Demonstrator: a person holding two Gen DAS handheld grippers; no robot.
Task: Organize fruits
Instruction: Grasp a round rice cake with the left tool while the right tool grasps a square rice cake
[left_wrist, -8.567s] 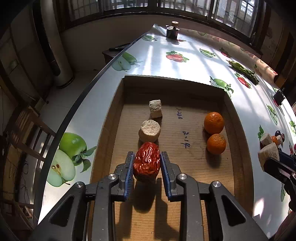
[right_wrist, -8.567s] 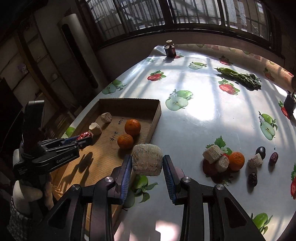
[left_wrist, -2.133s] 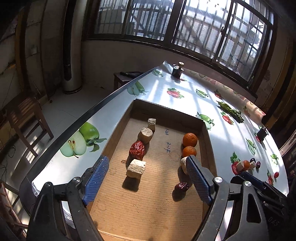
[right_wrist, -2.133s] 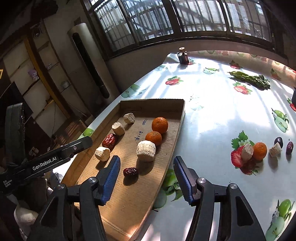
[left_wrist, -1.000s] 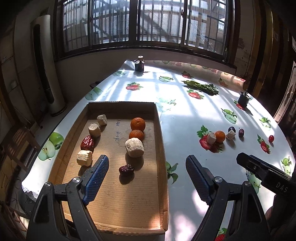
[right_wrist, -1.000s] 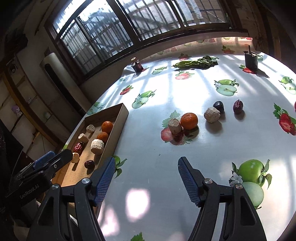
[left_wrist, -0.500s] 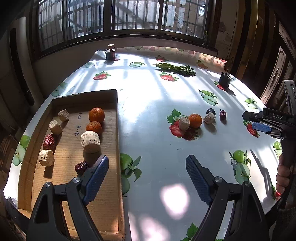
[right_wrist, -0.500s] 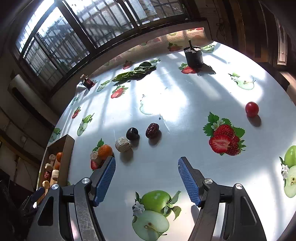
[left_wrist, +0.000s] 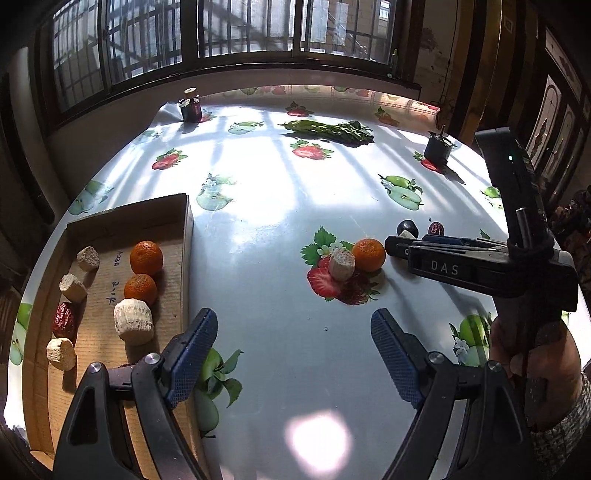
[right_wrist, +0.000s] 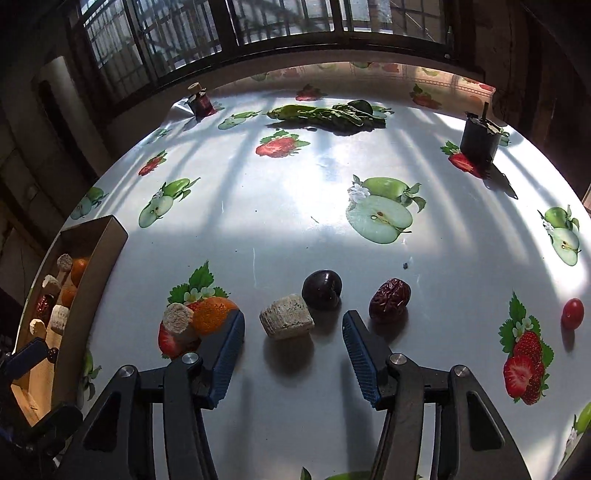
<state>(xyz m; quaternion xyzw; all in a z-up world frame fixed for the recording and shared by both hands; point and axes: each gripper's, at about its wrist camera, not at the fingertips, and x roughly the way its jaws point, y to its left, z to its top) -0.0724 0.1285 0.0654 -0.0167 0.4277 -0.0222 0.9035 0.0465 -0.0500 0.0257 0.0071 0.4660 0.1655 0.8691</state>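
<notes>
Left hand-held gripper (left_wrist: 290, 343) hangs wide open; right hand-held gripper (right_wrist: 293, 332) tilts down, jaws closing.

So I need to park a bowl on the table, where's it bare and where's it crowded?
Bare: the middle of the table, between the cardboard tray and the black pot. Crowded: around the orange, beige chunk, plum and date.

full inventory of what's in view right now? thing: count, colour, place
cardboard tray: 1, brown, table's left edge
oranges in tray: 2, orange
beige chunks in tray: 4
red date in tray: 1
loose orange: 1, on table
loose beige chunks: 2
dark plum: 1
loose date: 1, dark red
cherry tomato: 1, red, far right
leafy greens: 1 bunch, far side
left gripper: open, empty
right gripper: closing around a beige chunk, pads apart from it
</notes>
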